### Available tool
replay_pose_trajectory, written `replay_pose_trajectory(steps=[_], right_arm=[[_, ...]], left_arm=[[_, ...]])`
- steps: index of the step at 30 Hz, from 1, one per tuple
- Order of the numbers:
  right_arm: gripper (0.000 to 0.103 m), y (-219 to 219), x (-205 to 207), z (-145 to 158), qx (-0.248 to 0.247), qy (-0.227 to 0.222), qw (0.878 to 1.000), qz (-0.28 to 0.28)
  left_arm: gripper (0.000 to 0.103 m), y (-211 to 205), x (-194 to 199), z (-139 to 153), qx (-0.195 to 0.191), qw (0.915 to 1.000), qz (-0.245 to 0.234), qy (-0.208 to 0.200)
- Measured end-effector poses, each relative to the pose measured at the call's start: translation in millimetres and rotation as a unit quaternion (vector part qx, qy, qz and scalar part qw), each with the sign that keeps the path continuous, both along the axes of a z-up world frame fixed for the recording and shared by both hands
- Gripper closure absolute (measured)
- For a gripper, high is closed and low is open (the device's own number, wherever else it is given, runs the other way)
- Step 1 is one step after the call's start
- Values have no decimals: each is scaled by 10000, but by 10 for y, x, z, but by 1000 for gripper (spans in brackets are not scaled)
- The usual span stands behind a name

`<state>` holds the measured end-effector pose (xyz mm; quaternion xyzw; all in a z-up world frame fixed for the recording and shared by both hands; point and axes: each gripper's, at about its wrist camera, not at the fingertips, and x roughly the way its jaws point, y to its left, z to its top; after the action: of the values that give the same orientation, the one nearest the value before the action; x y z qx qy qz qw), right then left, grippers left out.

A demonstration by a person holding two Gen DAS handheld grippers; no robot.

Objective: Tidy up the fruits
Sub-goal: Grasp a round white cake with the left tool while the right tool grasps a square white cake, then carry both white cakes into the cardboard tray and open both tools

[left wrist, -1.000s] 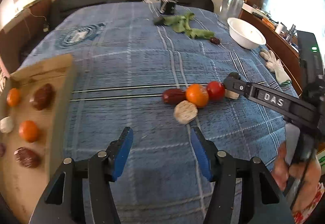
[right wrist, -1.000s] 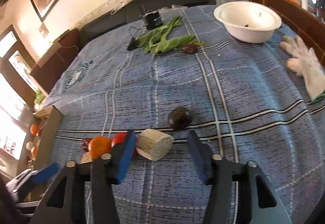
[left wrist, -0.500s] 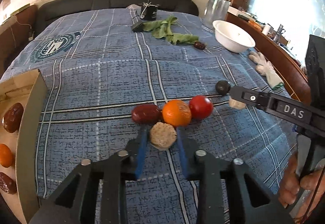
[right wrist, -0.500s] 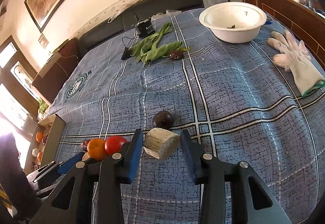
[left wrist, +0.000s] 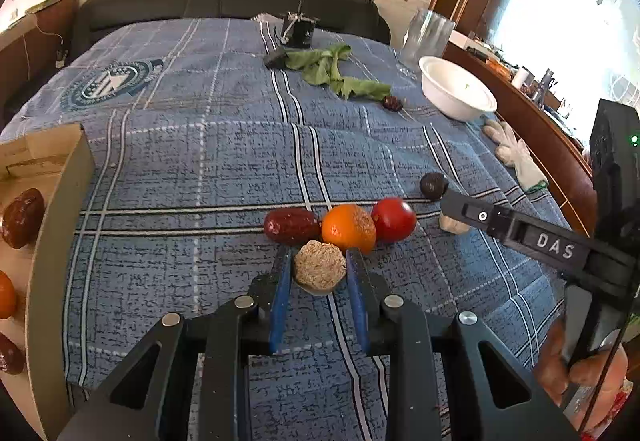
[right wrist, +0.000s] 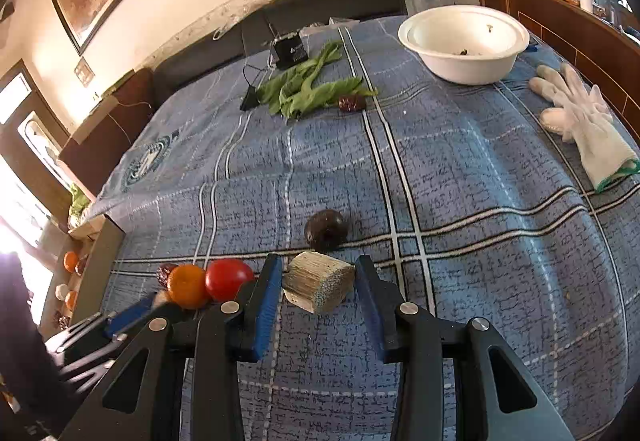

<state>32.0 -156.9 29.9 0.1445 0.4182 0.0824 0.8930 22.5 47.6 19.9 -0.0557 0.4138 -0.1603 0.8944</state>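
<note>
Left gripper (left wrist: pixel 320 273) clamped on beige chunk (left wrist: pixel 319 270), right gripper (right wrist: pixel 316 283) seemingly touching pale block (right wrist: pixel 320 281)

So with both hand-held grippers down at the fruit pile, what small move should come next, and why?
Probably lift the left hand-held gripper straight up. Its pads already press the round beige fibrous piece, which sits right against the orange, so a sideways pull might roll the orange. The right hand-held gripper brackets the cut beige chunk and looks not quite closed on it.
</note>
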Motion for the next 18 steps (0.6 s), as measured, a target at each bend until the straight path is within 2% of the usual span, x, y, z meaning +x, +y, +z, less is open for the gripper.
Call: replay_pose_trajectory(steps=[5,9,10,14,18], right_arm=[[62,24,-74,62,-54,-204,9997,-79],[62,145,-142,156,-378,-426,9984,-43],[62,187,-156,177,-465,-442,9979,-34],[62,408,-303,307,-425,-548,9974,207],[62,817,-466,461,-178,-652,9948,756]], left_arm=[[77,49,-113,89,-167,9999,31,-13],[77,335,-389,375,-840,9962,154,-195],[77,446,-481,452,-893,9954,225,-266],[77,988,-800,644,-851,9926,726,-473],[77,1558,-1029,653,-336,9856,1562,-559]])
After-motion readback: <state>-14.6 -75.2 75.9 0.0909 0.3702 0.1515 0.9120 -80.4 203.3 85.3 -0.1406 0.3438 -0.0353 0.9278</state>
